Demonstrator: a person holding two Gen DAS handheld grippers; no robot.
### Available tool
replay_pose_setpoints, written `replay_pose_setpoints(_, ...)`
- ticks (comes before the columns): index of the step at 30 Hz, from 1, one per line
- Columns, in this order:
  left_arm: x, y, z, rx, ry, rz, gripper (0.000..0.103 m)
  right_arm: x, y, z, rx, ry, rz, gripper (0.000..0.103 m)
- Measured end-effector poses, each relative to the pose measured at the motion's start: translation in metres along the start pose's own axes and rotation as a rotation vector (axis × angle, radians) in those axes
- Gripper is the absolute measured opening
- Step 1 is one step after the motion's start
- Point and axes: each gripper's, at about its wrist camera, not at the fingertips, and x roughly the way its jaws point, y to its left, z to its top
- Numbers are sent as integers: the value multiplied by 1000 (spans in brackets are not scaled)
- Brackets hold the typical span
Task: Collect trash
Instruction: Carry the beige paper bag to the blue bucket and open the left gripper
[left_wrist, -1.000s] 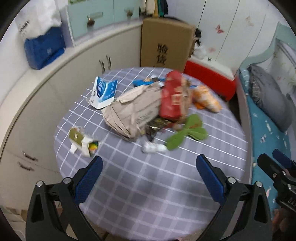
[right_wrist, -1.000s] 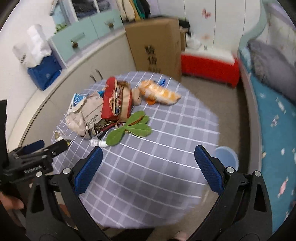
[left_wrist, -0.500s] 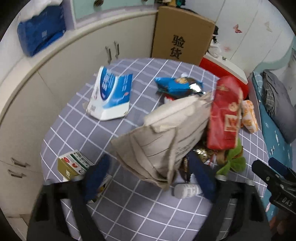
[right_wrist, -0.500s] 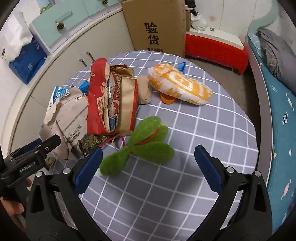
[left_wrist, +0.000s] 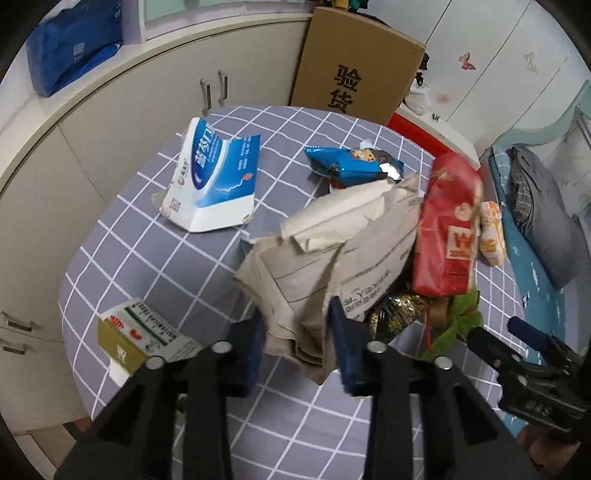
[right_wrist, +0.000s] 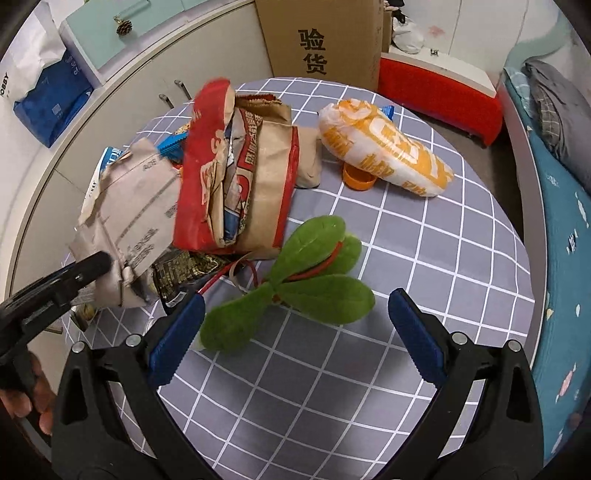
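Hidden parts: lower edge of crumpled beige paper bag with printed lines (left_wrist: 325, 258) tucked behind blue pads of left gripper (left_wrist: 295, 347); small dark foil wrapper (left_wrist: 399, 310) half buried under the paper bag; base of round table with grey checked cloth (left_wrist: 155, 236) cut off by the frame.
Hard to read: whether the pads truly pinch the paper or only flank it, though the paper fills the gap and bulges between them.
Left gripper: jaws just closing, now narrowed on the near corner of the paper bag, clamped on it as far as visible.
Right gripper (right_wrist: 295, 332): jaws spread wide, nothing between the pads, hovering above the cloth.
Paper bag versus left gripper: directly between the fingers, rest of bag rising away toward the table centre.
Green plush leaf toy with red cord (right_wrist: 295, 284): just ahead of the right gripper, one leaf tip beside its left finger, not touched.
Red and brown snack bag (right_wrist: 236, 184): torn open, leaning on the paper bag, beyond the plush toy.
Orange and white plastic pouch (right_wrist: 384, 155): lying flat at the far side, over an orange cap (right_wrist: 358, 181).
Blue and white carton (left_wrist: 210, 181): torn open, standing apart at the left of the table.
Blue foil wrapper (left_wrist: 351, 166): behind the paper bag.
Small green and white box (left_wrist: 136, 339): near table edge, beside the left gripper.
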Motion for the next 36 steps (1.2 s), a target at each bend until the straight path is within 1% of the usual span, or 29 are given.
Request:
replay_pose_setpoints(2, -8, 4, -3, -12, -10, -4, 27, -1, -2, 0, 11, -4, 0, 97)
replay_pose_setpoints(9, -36, 21, -11, -101, -61, -34, 26, -3, -10, 0, 34, -14, 6, 97)
replay_pose_setpoints(13, -49, 20, -14, -106, -88, -39, 26, 0, -16, -1, 59, -8, 21, 97)
replay_pose_setpoints(17, -61, 23, -18, -121, -106, -21, 26, 7, -15, 1, 37, -17, 3, 97)
replay_pose_setpoints(18, -63, 25, -18, -131, -105, -24, 26, 10, -14, 1, 26, -13, -6, 95)
replay_pose_setpoints(20, -66, 26, -18, -131, -104, -27, 26, 20, -17, 2, 17, 12, -14, 86)
replay_pose_setpoints(22, -68, 25, -16, -115, -108, -18, 26, 28, -20, 3, 45, 36, 2, 68)
replay_pose_setpoints(23, -69, 24, -14, -108, -109, -19, 26, 31, -22, 4, 55, 43, 28, 64)
replay_pose_setpoints(24, -71, 23, -13, -106, -114, -21, 26, 31, -23, 5, 57, 44, 46, 53)
replay_pose_setpoints(25, -73, 22, -11, -101, -119, -23, 26, 31, -23, 6, 51, 42, 75, 34)
replay_pose_setpoints(26, -74, 19, -9, -94, -123, -26, 26, 29, -23, 7, 45, 47, 97, 27)
replay_pose_setpoints(27, -77, 15, -7, -82, -128, -34, 26, 26, -23, 9, 42, 55, 109, 17)
replay_pose_setpoints(29, -80, 7, -4, -71, -132, -46, 26, 19, -28, 9, 53, 65, 142, 12)
replay_pose_setpoints(32, -87, -14, 1, -40, -139, -74, 26, -2, -48, 4, 121, 60, 205, 11)
replay_pose_setpoints(36, -99, -57, 8, 24, -144, -124, 26, -42, -77, -5, 174, 27, 265, 11)
